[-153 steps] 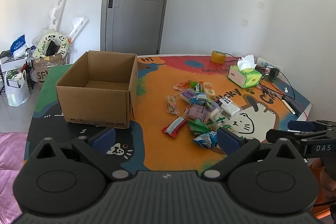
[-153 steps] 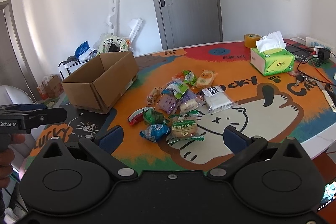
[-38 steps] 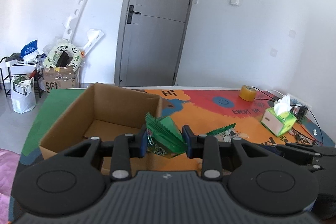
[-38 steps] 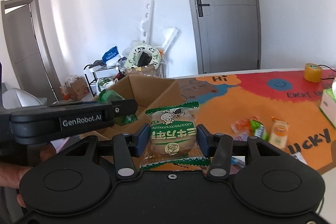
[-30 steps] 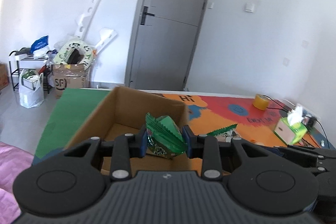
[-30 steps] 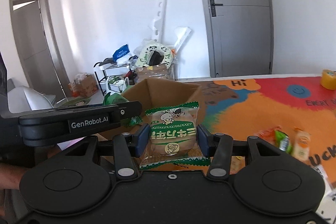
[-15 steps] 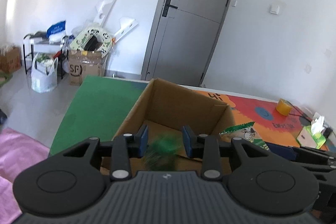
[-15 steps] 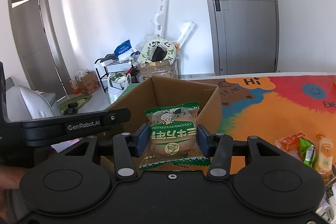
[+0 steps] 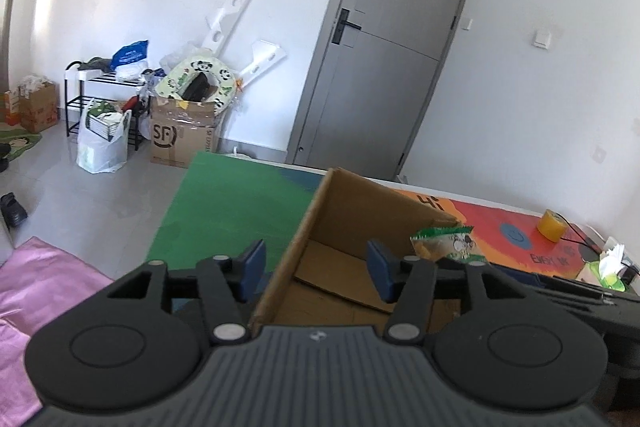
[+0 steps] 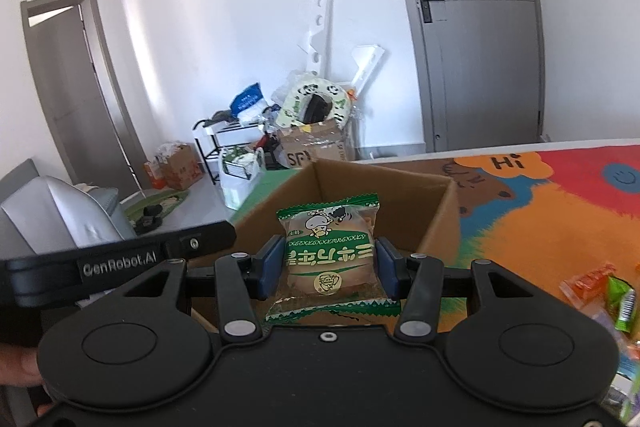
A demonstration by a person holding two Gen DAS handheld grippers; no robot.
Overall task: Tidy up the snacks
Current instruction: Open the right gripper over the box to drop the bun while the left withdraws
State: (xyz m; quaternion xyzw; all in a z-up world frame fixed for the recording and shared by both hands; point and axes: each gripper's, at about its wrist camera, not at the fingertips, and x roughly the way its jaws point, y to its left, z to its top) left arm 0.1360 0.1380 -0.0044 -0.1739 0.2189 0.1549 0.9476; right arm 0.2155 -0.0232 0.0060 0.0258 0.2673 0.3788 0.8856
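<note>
Since a second ago our left claw [image 9: 316, 265] has let go of the green packet it carried; its blue pads now stand wide apart with nothing between them, straddling the near left wall of the cardboard box [image 9: 294, 247]. We cannot see the green packet in the box from here (the claw body hides most of the floor).

Our right claw [image 10: 327, 269] is closed on a green-and-white bun packet [image 10: 332, 251], the pads pressing its two sides, the packet upright with its print upside down to us. It hangs just above the near edge of the cardboard box [image 10: 444, 223], whose open mouth lies at twelve o'clock from the claw. In the left wrist view the same bun packet [image 9: 446, 243] shows at two o'clock, over the box's right side.

More snacks [image 10: 608, 291] lie on the colourful bench mat [image 10: 560, 211] at three o'clock of the right claw, well apart from the box. A yellow tape roll [image 9: 551, 225] and a green tissue box [image 9: 604, 271] sit at the far right of the bench.
</note>
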